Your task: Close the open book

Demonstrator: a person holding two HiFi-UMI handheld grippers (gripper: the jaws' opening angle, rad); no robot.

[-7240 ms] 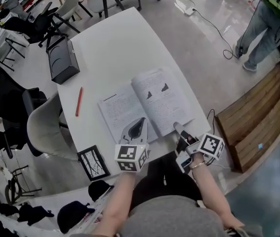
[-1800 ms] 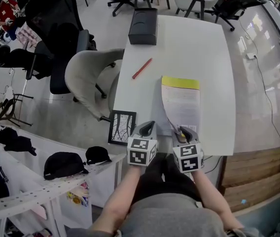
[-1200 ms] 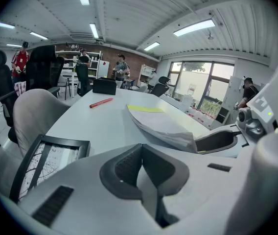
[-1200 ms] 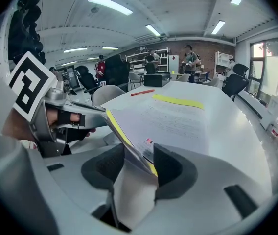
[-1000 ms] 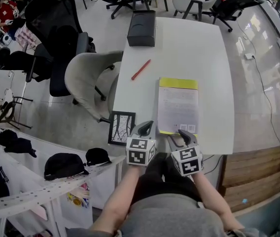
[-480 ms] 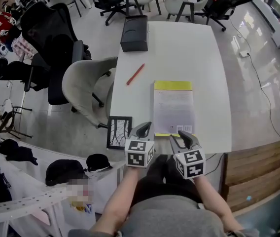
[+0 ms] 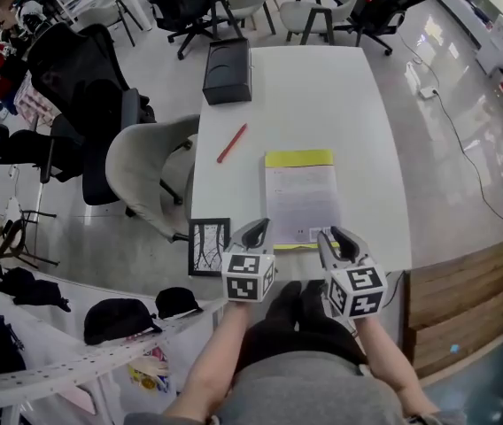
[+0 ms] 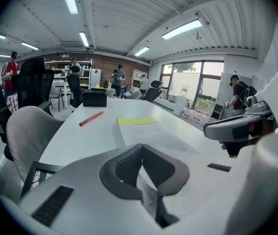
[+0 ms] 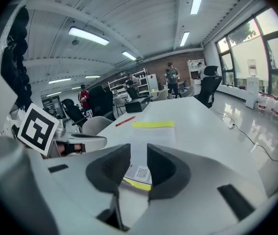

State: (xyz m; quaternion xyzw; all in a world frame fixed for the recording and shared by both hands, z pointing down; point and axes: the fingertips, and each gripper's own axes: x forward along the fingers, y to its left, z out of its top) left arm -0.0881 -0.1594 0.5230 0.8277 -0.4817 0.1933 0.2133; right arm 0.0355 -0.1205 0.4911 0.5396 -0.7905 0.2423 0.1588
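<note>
The book (image 7: pixel 300 197) lies closed and flat on the white table (image 7: pixel 322 87), with a yellow band along its far edge. Both grippers hover at the table's near edge, just short of the book. My left gripper (image 7: pixel 253 233) is shut, its pads meeting with nothing between them (image 8: pixel 141 148). My right gripper (image 7: pixel 335 239) is open by a narrow gap (image 9: pixel 138 155). Its jaws have just been closing, and nothing is between them. The book (image 9: pixel 151 131) shows through that gap, farther off.
A red pen (image 7: pixel 232 142) lies left of the book and a black box (image 7: pixel 227 71) stands at the far left corner. A framed picture (image 7: pixel 208 244) and a grey chair (image 7: pixel 150 171) stand off the table's left side. Office chairs stand beyond.
The book, open several seconds ago, now lies closed. Both grippers have drawn back from its near edge, the right one rising and rolling with its jaws narrower.
</note>
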